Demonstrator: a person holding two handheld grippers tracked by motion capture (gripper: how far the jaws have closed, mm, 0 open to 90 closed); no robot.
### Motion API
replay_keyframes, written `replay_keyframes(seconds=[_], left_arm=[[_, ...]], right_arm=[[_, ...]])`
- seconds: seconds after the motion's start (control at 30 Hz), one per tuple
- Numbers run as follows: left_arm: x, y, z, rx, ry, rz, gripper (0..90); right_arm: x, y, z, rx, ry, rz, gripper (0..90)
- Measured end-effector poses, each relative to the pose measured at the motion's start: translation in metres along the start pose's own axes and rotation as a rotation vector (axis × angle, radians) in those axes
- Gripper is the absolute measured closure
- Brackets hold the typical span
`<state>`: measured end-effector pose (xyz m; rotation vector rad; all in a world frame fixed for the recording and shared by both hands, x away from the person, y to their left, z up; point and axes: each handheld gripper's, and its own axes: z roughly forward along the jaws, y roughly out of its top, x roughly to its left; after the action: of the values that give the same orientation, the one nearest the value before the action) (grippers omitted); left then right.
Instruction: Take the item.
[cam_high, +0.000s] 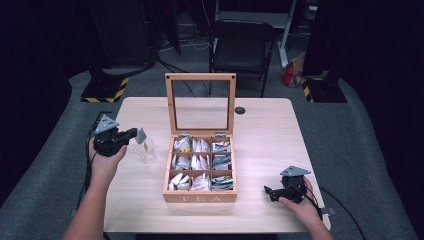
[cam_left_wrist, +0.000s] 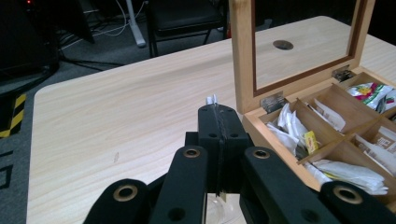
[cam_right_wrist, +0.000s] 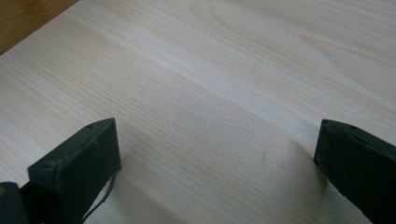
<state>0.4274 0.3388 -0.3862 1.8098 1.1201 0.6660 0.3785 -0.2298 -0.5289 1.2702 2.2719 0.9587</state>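
Note:
An open wooden tea box (cam_high: 200, 197) stands mid-table with its glass lid (cam_high: 200, 103) upright, and its compartments hold several tea bags (cam_high: 200, 162). Left of the box, my left gripper (cam_high: 133, 134) is shut on a pale tea bag (cam_high: 141, 134), above a clear glass cup (cam_high: 145, 154). A yellowish bit (cam_high: 145, 147) hangs at the cup's mouth. In the left gripper view the jaws are pressed together (cam_left_wrist: 218, 112), with a white tip of the tea bag (cam_left_wrist: 212, 99) poking out. My right gripper (cam_high: 270, 192) rests on the table right of the box, its jaws wide apart (cam_right_wrist: 215, 154) with nothing between them.
The light wooden table (cam_high: 265, 135) has a dark round cable hole (cam_high: 240, 110) behind the box. A black chair (cam_high: 242, 47) stands beyond the far edge. Black stands with striped bases (cam_high: 105, 90) flank the table on the grey floor.

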Motion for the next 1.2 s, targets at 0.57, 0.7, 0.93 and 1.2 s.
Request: replay_keyframes(seconds=[0.57, 0.7, 0.93, 1.2], left_arm=[[0.003, -0.021, 0.013, 0.013, 0.013, -0.031, 89.8], [0.002, -0.026, 0.018, 0.032, 0.012, -0.035, 89.9], [-0.001, -0.031, 0.023, 0.040, 0.006, -0.044, 89.9], [0.001, -0.037, 0.027, 0.055, 0.012, -0.056, 89.8]], right_arm=[[0.000, 0.000, 0.000, 0.000, 0.000, 0.000, 0.0], [0.000, 0.000, 0.000, 0.000, 0.000, 0.000, 0.0], [0.000, 0.000, 0.000, 0.000, 0.000, 0.000, 0.0], [0.000, 0.000, 0.000, 0.000, 0.000, 0.000, 0.0]])
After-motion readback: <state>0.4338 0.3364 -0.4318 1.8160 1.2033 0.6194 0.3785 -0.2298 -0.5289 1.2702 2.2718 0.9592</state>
